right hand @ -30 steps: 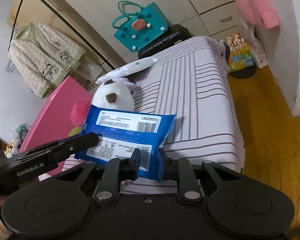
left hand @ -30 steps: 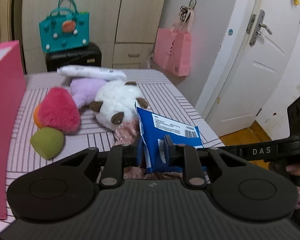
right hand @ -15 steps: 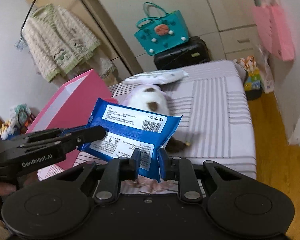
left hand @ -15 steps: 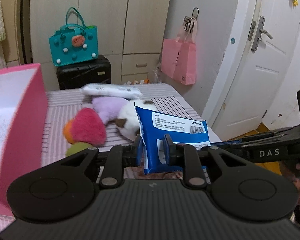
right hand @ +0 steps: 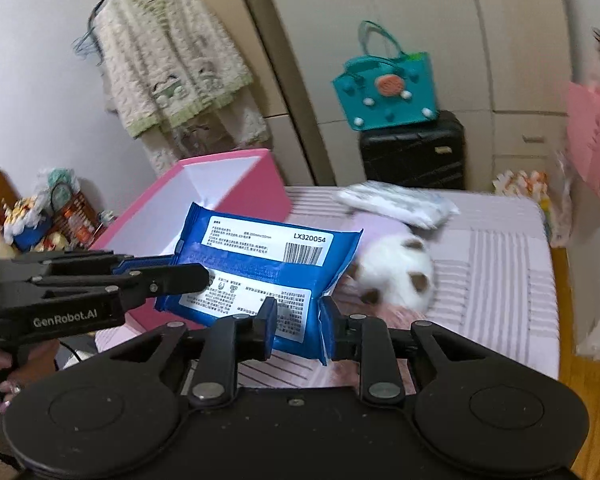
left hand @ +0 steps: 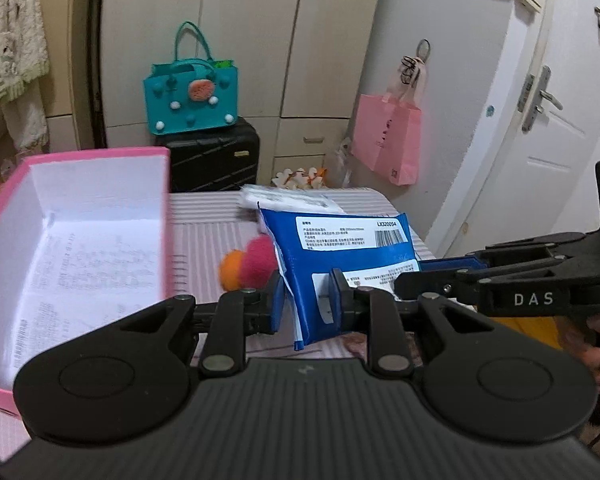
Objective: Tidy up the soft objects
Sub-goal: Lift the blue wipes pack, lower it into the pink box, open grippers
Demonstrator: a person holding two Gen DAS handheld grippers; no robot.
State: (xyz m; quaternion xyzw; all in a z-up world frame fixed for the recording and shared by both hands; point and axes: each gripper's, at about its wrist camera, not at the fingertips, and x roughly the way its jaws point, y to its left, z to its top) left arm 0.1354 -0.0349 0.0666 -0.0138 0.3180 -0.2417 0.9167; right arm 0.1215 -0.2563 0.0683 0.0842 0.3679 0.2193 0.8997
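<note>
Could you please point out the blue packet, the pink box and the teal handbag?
blue packet (left hand: 352, 256): left wrist view, front face.
pink box (left hand: 100, 158): left wrist view, far rim.
teal handbag (left hand: 192, 100): left wrist view, front panel.

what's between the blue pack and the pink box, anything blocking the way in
Nothing visible. The blue pack hangs above the bed, held by the left gripper and the right gripper, whose jaws are opening. The pink box stands open-topped just beside and behind it, white inside, with only clear air between.

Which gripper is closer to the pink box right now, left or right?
Left. The left gripper holds the blue pack just beside the pink box. The right gripper, its jaws opening, is at the pack's other end, farther from the box.
</note>
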